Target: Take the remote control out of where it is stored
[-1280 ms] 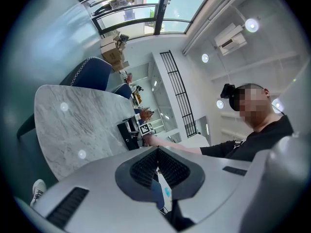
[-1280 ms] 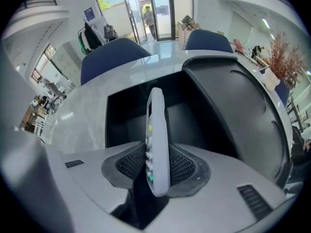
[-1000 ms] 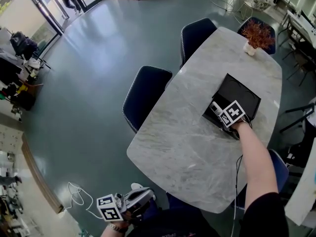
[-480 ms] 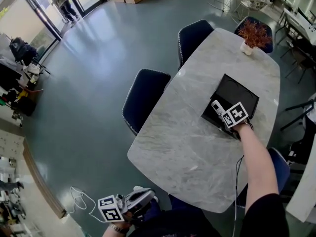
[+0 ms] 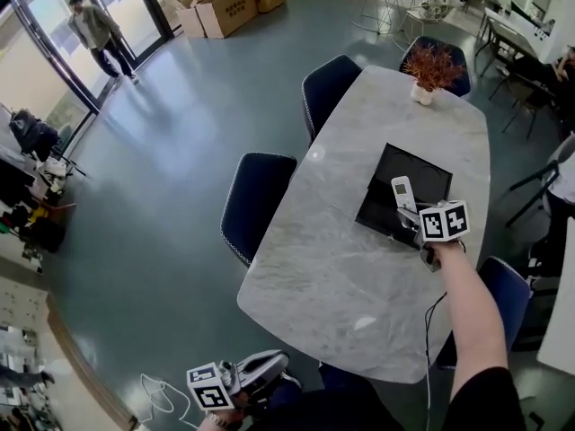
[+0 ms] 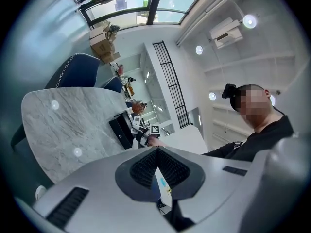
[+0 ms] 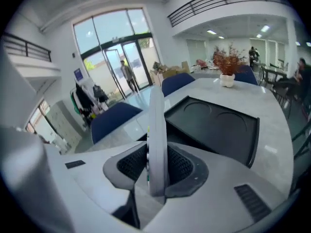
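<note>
A slim white remote control (image 5: 403,190) stands on end between the jaws of my right gripper (image 5: 411,212), which is shut on its lower part. In the right gripper view the remote (image 7: 156,130) shows edge-on, pinched by both pads of that gripper (image 7: 156,171), above the near edge of a shallow black tray (image 7: 214,125). The tray (image 5: 409,164) lies on the grey marble table (image 5: 341,268). My left gripper (image 5: 269,366) hangs low beside my body, off the table's near end, with its jaws together and nothing in them (image 6: 156,152).
Dark blue chairs stand along the table's left side (image 5: 256,191) (image 5: 331,83), and another at its right (image 5: 499,294). A red plant in a white pot (image 5: 429,70) sits at the far end. Cardboard boxes (image 5: 225,7) and a person (image 5: 99,30) are by the glass doors.
My right gripper has lifted the remote up from the tray's near edge, and it now stands more upright. The left gripper has stayed by my body.
</note>
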